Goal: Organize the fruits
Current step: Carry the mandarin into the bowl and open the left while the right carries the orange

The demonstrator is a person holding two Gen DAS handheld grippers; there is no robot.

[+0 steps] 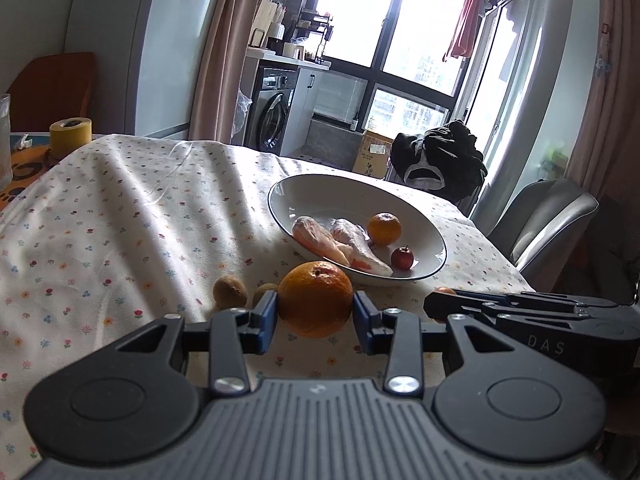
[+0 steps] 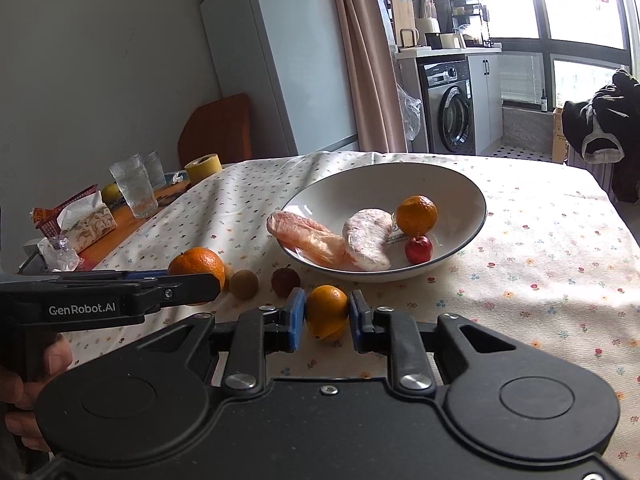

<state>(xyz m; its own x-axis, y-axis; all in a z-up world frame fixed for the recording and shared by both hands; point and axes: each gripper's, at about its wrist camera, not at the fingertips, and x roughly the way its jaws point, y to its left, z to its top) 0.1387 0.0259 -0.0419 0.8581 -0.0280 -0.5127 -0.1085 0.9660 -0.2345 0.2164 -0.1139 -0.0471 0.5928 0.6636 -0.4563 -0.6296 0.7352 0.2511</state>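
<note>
My left gripper (image 1: 315, 318) is shut on a large orange (image 1: 315, 298), its blue pads pressed to both sides, just in front of the white bowl (image 1: 320, 192). In the right wrist view, my right gripper (image 2: 327, 320) is shut on a small orange (image 2: 326, 314) near the bowl's (image 2: 460, 184) front rim. The bowl holds two wrapped pink fruit segments (image 2: 308, 240), a mandarin (image 2: 416, 215) and a small red fruit (image 2: 419, 249). Loose on the floral cloth lie a brown round fruit (image 2: 243, 284) and a dark red fruit (image 2: 285, 281). The left gripper (image 2: 208, 286) shows side-on at the left.
A yellow tape roll (image 2: 203, 168), two glasses (image 2: 134, 188) and a tissue box (image 2: 90, 224) stand at the table's far left. A grey chair (image 1: 548, 224) and dark clothing (image 1: 440, 160) sit past the right edge. A hand (image 2: 28, 392) holds the left gripper's handle.
</note>
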